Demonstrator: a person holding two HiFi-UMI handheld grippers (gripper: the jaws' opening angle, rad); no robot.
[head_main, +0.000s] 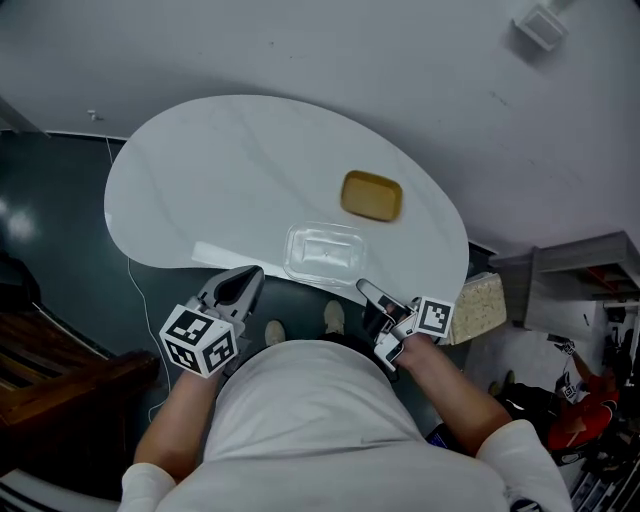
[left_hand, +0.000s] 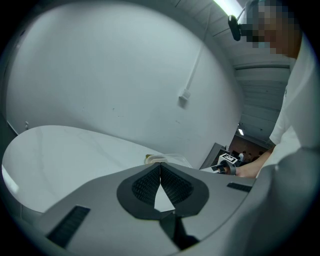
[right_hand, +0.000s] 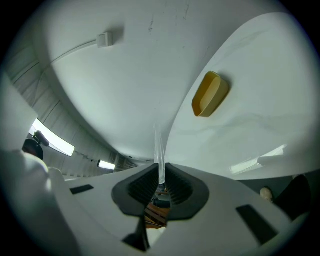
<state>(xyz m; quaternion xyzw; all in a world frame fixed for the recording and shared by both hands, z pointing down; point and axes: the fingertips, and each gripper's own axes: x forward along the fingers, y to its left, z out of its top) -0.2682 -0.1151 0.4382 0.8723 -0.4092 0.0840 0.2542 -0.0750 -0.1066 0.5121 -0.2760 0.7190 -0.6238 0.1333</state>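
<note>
While right gripper (right_hand: 160, 175) pinches clear container (head_main: 323, 250) at table (head_main: 200, 180) edge, yellow dish (head_main: 371, 195) apart.

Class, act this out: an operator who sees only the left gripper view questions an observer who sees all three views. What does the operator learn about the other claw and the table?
Operator: Is the right claw holding anything?
Observer: Yes. The right claw is shut on a thin edge of the clear box, at its near right corner.
Operator: What lies behind that box?
Observer: A yellow dish, empty, standing apart from the box on the white table.
</note>
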